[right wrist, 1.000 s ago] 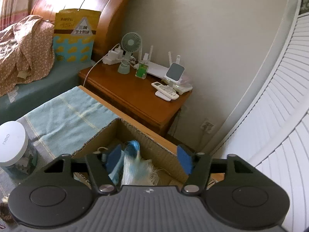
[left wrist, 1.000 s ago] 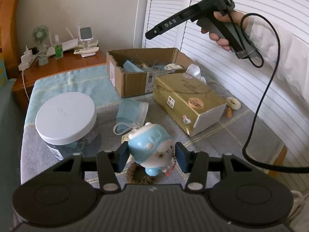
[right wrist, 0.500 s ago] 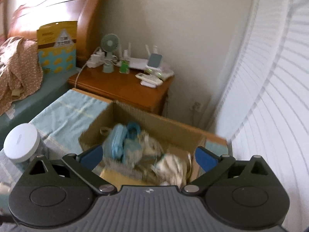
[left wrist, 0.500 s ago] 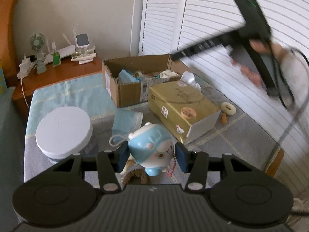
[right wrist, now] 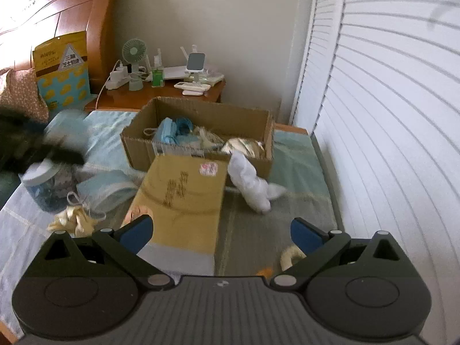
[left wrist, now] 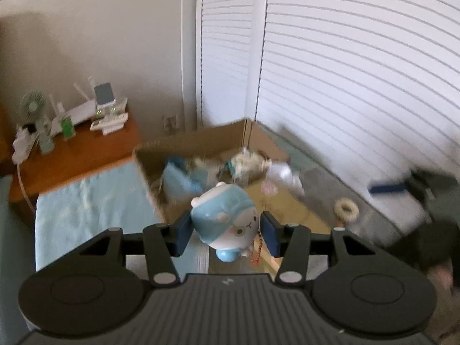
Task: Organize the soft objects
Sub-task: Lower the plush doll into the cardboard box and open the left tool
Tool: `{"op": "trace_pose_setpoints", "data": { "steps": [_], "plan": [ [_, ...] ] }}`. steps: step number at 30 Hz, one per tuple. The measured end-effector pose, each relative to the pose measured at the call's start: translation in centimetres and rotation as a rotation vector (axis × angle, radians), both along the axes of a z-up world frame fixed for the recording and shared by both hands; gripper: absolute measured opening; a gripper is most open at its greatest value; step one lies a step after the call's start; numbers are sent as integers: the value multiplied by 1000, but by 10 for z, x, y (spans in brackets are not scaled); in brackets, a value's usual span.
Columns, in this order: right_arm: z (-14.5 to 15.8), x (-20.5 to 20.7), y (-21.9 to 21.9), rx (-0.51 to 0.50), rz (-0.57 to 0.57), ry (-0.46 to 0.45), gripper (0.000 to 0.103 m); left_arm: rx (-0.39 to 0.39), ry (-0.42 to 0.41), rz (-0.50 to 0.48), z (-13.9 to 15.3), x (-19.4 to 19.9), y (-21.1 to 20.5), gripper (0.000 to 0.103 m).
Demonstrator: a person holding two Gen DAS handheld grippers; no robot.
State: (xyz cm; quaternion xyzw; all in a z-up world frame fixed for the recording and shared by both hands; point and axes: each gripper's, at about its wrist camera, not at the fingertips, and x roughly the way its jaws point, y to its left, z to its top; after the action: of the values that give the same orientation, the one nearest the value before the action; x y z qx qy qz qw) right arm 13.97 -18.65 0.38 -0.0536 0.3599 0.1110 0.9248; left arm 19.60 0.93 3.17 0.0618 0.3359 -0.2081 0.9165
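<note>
White louvered doors [right wrist: 388, 115] fill the right side of both views, meeting a plain wall behind a wooden nightstand [right wrist: 161, 95] crowded with a small fan [right wrist: 133, 50] and chargers. Below lies a bed covered in a blue-green checked cloth [right wrist: 290, 169], where the soft things are scattered. Between the blue pads of the left claw [left wrist: 225, 231] sits a small blue-and-white plush toy [left wrist: 224, 222], pinched on both sides and lifted clear of the cloth, with a red bead chain dangling beside the right-hand pad. Just beyond that claw, slightly blurred, stands an open cardboard box [left wrist: 201, 141] holding blue face masks and crumpled cloth. The right claw [right wrist: 221, 231] is spread as wide as it goes, with nothing gripped between its pads. Directly ahead of it lies a yellow tissue pack [right wrist: 184, 195], and past that the same cardboard box [right wrist: 201, 109]. A white crumpled cloth [right wrist: 250, 181] lies ahead and slightly right of the right claw, leaning against the box's front corner. A cream ring-shaped scrunchie [right wrist: 290, 254] peeks out just beside its right pad. Off to its left are a loose blue face mask [right wrist: 106, 189], a pale yellow hair tie [right wrist: 73, 220] and a clear jar [right wrist: 46, 187] with a white lid, partly hidden behind a dark blurred shape.
</note>
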Motion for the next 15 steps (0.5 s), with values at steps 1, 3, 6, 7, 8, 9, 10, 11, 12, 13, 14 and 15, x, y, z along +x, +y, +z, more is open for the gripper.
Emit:
{"op": "trace_pose_setpoints", "data": {
  "steps": [1, 3, 6, 7, 8, 9, 10, 11, 12, 13, 14, 15],
  "plan": [
    [0, -2, -2, 9, 0, 2, 103, 3, 2, -4, 2, 11, -6, 50],
    [1, -7, -7, 20, -6, -2, 103, 1, 8, -6, 4, 31, -17, 50],
    [3, -10, -13, 23, -18, -9, 103, 12, 21, -6, 3, 64, -33, 50],
    [4, -11, -15, 26, -20, -11, 103, 21, 26, -6, 2, 75, -39, 50],
    [5, -12, -17, 27, -21, -13, 103, 26, 28, -1, 0, 84, -44, 50],
    [5, -13, -18, 28, -25, -17, 103, 30, 34, 0, -2, 93, -49, 50],
    [5, -13, -20, 30, -29, -19, 103, 36, 42, -2, -4, 101, -53, 50],
    [5, -14, -22, 32, -32, -17, 103, 42, 51, 3, -7, 110, -58, 50],
    [4, -14, -24, 35, -35, -15, 103, 45, 54, 12, -9, 116, -61, 50],
    [4, -15, -26, 38, -38, -14, 103, 47, 55, 19, -11, 123, -64, 50],
    [3, -15, -28, 43, -39, -10, 103, 47, 61, 26, -13, 130, -66, 50],
    [2, -15, -30, 48, -39, -6, 103, 43, 67, 35, -15, 136, -67, 50]
  ]
}}
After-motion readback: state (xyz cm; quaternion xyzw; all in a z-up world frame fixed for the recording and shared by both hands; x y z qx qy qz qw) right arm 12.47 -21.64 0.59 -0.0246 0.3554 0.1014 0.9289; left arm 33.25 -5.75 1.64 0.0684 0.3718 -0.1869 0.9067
